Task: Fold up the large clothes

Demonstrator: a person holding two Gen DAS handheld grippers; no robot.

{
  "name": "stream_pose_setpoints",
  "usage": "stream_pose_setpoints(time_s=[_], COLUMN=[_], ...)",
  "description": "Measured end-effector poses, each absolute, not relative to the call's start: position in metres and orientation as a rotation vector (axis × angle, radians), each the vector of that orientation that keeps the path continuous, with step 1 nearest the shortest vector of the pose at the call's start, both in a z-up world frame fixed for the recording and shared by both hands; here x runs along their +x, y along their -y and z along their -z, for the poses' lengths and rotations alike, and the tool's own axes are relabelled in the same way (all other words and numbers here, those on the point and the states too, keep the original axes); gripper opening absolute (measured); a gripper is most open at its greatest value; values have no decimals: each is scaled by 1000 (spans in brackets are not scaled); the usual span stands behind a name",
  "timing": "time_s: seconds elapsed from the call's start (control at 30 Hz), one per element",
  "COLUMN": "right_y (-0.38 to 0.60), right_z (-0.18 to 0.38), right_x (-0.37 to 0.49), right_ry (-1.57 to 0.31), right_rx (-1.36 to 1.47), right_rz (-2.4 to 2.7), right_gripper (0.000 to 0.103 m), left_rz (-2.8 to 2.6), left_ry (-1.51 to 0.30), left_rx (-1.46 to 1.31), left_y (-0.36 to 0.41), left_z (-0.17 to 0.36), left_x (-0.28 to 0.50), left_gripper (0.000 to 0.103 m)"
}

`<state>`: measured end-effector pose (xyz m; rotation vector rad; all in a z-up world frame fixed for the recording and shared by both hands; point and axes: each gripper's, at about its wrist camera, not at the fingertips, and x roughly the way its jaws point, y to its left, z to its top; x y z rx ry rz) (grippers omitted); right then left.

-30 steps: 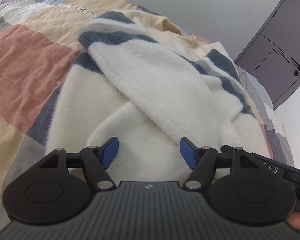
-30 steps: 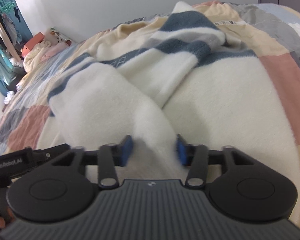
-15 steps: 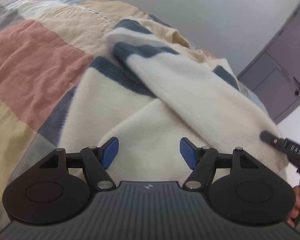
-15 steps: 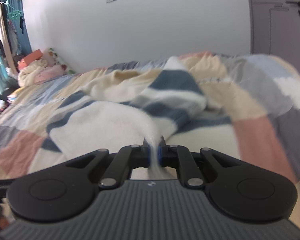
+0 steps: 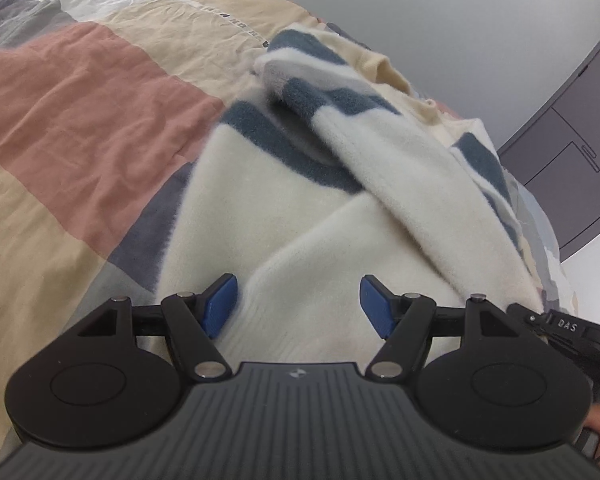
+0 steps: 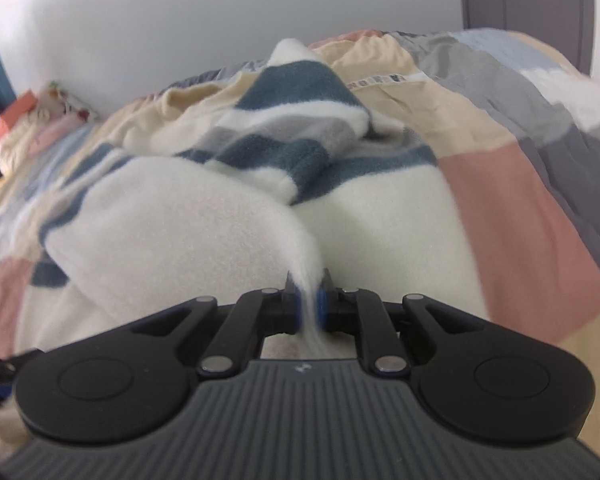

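A cream fleece garment (image 5: 284, 216) with dark blue and grey stripes is laid on a patchwork bedspread (image 5: 80, 128), one striped sleeve (image 6: 288, 128) folded across the body. A cream fold is clamped between the blue pads of the right gripper (image 6: 309, 308). The left gripper (image 5: 298, 306) is held spread wide over the hem, its pads touching nothing that can be seen. The garment's near edge is hidden behind both gripper bodies; the right wrist view is blurred. A grey door (image 5: 572, 176) and a heap of pillows (image 6: 32, 124) are noted beyond the bed.
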<state>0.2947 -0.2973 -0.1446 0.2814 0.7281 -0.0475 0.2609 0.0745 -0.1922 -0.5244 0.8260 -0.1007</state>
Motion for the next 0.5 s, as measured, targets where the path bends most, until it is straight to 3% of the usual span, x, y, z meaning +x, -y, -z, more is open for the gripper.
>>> stream_pose_setpoints(time_s=[0.23, 0.27, 0.33, 0.4, 0.5], right_y=[319, 322, 330, 339, 357], right_z=[120, 118, 115, 115, 121], right_x=[261, 257, 249, 241, 232], right_ry=[-661, -654, -638, -624, -636], right_rx=[342, 353, 382, 412, 518], right_rz=[115, 132, 166, 209, 245], right_gripper=[22, 27, 52, 65, 66], left_rz=[72, 70, 56, 33, -7], left_ry=[-814, -810, -802, -796, -809], left_rx=[-583, -585, -582, -578, -595], left_y=[-90, -93, -97, -101, -110], left_z=[179, 177, 172, 169, 170], left_x=[231, 226, 216, 207, 194], left_gripper=[73, 73, 73, 73, 73])
